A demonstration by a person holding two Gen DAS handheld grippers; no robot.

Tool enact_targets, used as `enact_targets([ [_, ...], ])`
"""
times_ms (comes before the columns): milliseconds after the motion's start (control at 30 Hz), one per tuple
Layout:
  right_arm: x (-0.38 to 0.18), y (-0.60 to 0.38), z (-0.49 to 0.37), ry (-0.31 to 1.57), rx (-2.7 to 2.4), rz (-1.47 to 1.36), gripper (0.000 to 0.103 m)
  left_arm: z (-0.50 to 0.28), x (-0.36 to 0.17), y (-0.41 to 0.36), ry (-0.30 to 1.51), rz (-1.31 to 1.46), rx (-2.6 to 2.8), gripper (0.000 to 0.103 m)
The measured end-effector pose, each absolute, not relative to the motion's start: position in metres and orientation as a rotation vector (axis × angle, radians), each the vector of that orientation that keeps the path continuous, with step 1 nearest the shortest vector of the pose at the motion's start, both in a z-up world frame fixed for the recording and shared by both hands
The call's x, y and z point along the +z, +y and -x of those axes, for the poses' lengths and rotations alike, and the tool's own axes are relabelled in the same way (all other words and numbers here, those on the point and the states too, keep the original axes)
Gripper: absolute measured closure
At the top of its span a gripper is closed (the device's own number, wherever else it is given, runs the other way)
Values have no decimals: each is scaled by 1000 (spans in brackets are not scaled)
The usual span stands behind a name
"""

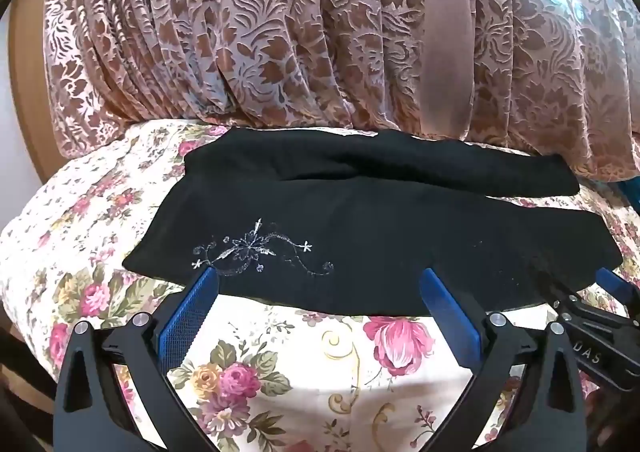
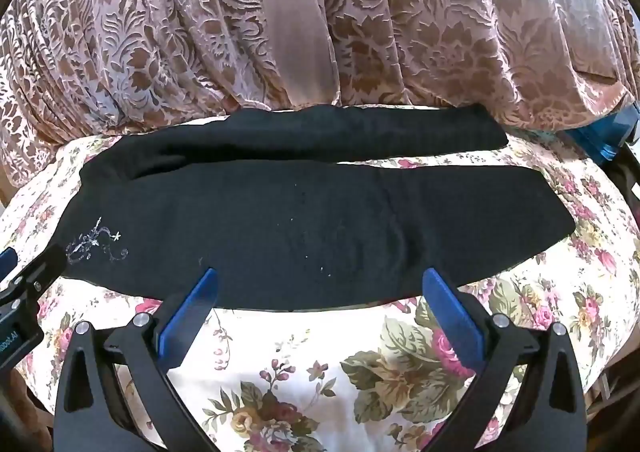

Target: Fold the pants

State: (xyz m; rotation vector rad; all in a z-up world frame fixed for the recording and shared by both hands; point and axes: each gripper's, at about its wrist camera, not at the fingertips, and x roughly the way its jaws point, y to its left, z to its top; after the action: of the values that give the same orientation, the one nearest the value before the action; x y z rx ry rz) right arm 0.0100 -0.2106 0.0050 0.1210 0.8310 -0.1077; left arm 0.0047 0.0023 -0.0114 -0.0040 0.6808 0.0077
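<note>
Pants [image 1: 360, 236], black, lie flat across the floral bedsheet [image 1: 280, 352]. Only the right view shows both leg ends, at right. Left gripper [image 1: 320, 284] and right gripper [image 2: 320, 284] fingers gape wide, holding nothing, at the near hem.

You get bright, even daylight and sharp focus. The curtain [image 1: 280, 32] shines glossy at the top, and fisheye bending darkens the corners.

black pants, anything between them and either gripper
Nothing visible. Both the left gripper and right gripper hang open at the near edge of the black pants, with only bare floral sheet beneath them.
</note>
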Motion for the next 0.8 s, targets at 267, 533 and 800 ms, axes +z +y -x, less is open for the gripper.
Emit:
enact_targets([
  [267, 6, -219, -8, 827, -114, -146, 2, -5, -10, -1, 684, 2, -2, 3],
  [533, 5, -221, -8, 831, -118, -150, 2, -7, -12, -5, 691, 0, -14, 3],
  [800, 4, -223, -8, 834, -116, -157, 2, -5, -14, -5, 698, 2, -20, 3],
])
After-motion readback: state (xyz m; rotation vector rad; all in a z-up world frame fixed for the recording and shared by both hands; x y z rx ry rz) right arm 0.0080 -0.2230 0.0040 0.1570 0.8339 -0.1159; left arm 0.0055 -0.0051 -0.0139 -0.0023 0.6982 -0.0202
